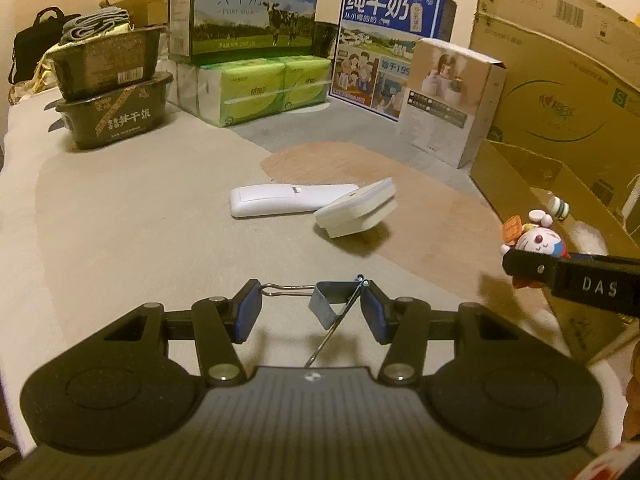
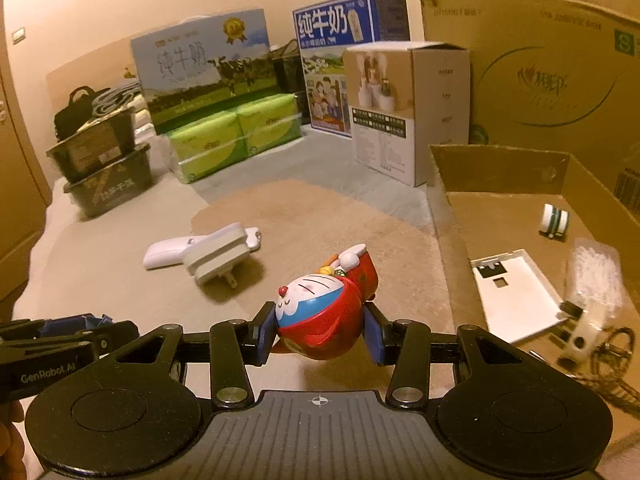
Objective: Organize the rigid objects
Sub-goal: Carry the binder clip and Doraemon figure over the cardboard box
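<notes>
1. Figurine (image 2: 320, 312), a red and blue cartoon cat toy, sits between the blue pads of the right gripper (image 2: 320, 330); both pads press on its round body, so this gripper is closed on the toy and carries it above the table (image 2: 120, 264).

2. The open cardboard box (image 2: 500, 168) lies to the right of the toy and a little ahead of it. Its near left wall stands between the toy and the box floor, so the coming move probably has to go rightward and over that wall before the toy can come down.

3. Inside the box there are already a white flat plate (image 2: 516, 296), a small white and green roll (image 2: 554, 220) and some cord (image 2: 612, 356) near the right edge. The free floor is near the back wall; this seems the safest place to drop the toy.

4. The left gripper (image 1: 310, 312) holds a binder clip (image 1: 332, 304) at a narrow opening. The wire handles touch both pads, but the view is blurred there, so the grip may be only light.

5. The right gripper is the nearer one to the box. In the left wrist view the box (image 1: 520, 184) is far to the right, past the right gripper's finger (image 1: 560, 272), so the left hand has the longer way.

6. A white remote (image 1: 288, 200) and a white plug adapter (image 1: 356, 208) lie on the table, touching each other, not yet sorted.
</notes>
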Demonstrator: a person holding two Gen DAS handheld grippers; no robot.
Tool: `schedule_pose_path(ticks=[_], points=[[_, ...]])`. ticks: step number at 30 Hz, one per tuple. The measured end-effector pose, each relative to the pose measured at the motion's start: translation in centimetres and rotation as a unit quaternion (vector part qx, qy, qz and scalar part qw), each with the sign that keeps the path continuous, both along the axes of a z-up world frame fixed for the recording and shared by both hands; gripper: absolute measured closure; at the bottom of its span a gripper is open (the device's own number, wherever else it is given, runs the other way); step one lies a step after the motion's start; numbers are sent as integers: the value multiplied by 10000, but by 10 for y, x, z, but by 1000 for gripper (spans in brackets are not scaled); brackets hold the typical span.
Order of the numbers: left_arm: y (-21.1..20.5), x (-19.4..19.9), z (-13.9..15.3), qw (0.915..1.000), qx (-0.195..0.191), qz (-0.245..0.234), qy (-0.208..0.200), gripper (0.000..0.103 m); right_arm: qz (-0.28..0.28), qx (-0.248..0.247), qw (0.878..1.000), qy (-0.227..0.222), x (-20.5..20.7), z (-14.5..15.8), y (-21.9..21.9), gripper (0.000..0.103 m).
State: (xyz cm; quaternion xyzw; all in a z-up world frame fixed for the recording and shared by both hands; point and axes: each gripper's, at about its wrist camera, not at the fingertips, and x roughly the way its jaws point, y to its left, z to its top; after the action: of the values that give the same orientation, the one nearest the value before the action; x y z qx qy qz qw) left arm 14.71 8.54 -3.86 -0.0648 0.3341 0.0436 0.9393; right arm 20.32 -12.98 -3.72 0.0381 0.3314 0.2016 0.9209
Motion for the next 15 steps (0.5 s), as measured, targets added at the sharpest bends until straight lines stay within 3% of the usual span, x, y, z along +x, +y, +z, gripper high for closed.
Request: schedule_pose_path(ticks=[15], points=[[-42,-51,37,9996,-34,-231,-178,52,268,-67,9995,-133,-77,27,-42,58]])
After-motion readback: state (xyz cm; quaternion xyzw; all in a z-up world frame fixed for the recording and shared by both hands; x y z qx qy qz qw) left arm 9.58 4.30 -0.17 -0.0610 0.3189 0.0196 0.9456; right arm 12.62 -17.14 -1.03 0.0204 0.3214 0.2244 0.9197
